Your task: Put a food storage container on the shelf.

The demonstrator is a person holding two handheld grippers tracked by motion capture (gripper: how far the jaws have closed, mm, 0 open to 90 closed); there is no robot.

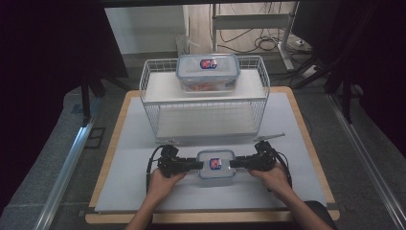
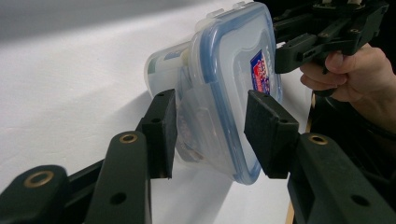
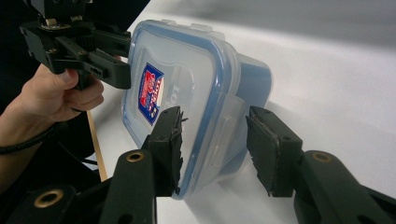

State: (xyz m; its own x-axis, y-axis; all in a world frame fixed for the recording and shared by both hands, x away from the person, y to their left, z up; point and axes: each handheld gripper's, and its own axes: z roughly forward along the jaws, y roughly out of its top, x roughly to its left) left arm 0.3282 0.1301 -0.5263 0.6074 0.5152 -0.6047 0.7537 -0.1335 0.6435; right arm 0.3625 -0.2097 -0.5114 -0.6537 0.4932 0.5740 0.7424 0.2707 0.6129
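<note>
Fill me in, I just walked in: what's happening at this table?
A person holds a small lidded box between two handheld grippers, the left gripper at one end and the right gripper at the other, each with its jaws around a side latch. The box is at the front of the table. Behind it, a larger box sits atop a wire rack.

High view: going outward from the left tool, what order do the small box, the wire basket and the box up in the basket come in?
From the left tool:
1. Small box, right at the tool's tips, near the table's front.
2. Wire basket, beyond it, mid-table.
3. Box in the basket, on the upper shelf at the far end.
</note>
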